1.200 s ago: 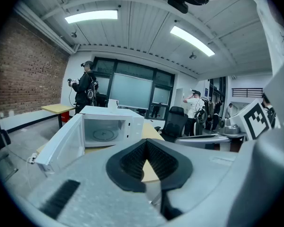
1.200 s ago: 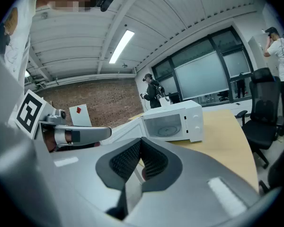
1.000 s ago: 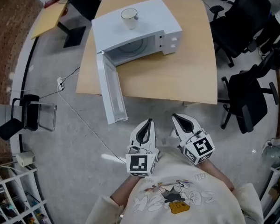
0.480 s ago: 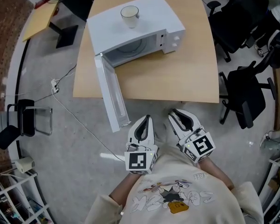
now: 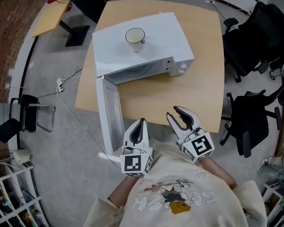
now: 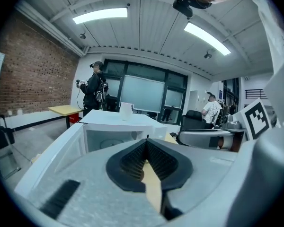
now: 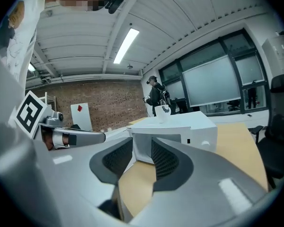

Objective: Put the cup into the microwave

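A white cup (image 5: 135,35) stands upright on top of the white microwave (image 5: 165,34), which sits on the wooden table (image 5: 180,91). The microwave's door (image 5: 110,122) hangs open over the table's near left edge. My left gripper (image 5: 141,122) is shut and empty, beside the door's near end. My right gripper (image 5: 180,113) is over the table's near edge; its jaws are opening with nothing between them. Both gripper views look toward the open microwave (image 6: 116,134) (image 7: 173,129) with the cup (image 6: 126,111) (image 7: 161,111) on its roof, far beyond the left gripper (image 6: 146,142) and right gripper (image 7: 142,148).
Black office chairs (image 5: 253,115) stand right of the table. A small black chair (image 5: 26,115) and a floor cable (image 5: 78,119) lie to the left, a yellow desk (image 5: 49,18) at the back left. A person (image 6: 95,86) stands far behind the microwave.
Both grippers have moved forward, up to the table's near edge and the open door. The right gripper's jaws have parted; the left stays shut.
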`<action>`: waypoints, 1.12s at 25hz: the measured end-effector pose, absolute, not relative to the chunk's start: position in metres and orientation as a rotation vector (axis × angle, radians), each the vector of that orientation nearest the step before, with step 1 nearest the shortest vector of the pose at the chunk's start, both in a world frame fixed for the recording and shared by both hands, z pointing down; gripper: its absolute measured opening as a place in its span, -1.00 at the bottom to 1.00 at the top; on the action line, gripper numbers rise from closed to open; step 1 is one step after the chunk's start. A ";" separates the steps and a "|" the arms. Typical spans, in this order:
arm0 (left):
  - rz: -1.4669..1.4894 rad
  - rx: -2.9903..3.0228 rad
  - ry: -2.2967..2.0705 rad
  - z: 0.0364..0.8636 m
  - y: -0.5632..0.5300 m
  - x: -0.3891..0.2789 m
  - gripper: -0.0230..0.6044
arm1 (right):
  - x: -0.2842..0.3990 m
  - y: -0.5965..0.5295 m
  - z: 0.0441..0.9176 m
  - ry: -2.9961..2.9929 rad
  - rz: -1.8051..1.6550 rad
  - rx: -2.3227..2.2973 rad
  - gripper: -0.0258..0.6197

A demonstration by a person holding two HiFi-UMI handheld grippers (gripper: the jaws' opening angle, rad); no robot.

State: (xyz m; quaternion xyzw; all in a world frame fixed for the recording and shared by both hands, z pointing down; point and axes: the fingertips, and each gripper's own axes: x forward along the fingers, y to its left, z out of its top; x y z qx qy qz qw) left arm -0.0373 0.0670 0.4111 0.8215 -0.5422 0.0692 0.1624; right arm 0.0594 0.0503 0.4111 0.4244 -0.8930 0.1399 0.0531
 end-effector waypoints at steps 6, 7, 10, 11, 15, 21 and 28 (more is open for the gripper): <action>0.182 2.320 -1.629 0.409 0.019 -0.025 -0.91 | 0.053 -0.002 0.407 -2.772 0.352 1.126 -0.52; 0.194 2.330 -1.632 0.409 0.013 -0.025 -0.91 | 0.052 -0.009 0.408 -2.771 0.351 1.119 -0.51; 0.211 2.316 -1.639 0.414 -0.001 -0.031 -0.91 | 0.046 -0.023 0.414 -2.757 0.343 1.118 -0.50; 0.210 2.306 -1.639 0.417 -0.004 -0.034 -0.91 | 0.043 -0.027 0.416 -2.755 0.338 1.118 -0.50; 0.206 2.295 -1.629 0.421 -0.013 -0.038 -0.91 | 0.034 -0.049 0.424 -2.743 0.323 1.126 -0.48; 0.180 2.317 -1.616 0.414 -0.022 -0.045 -0.87 | 0.011 -0.102 0.405 -2.780 0.201 1.142 -0.25; 0.174 2.321 -1.645 0.410 -0.021 -0.058 -0.83 | -0.004 -0.179 0.374 -2.786 0.081 1.287 0.20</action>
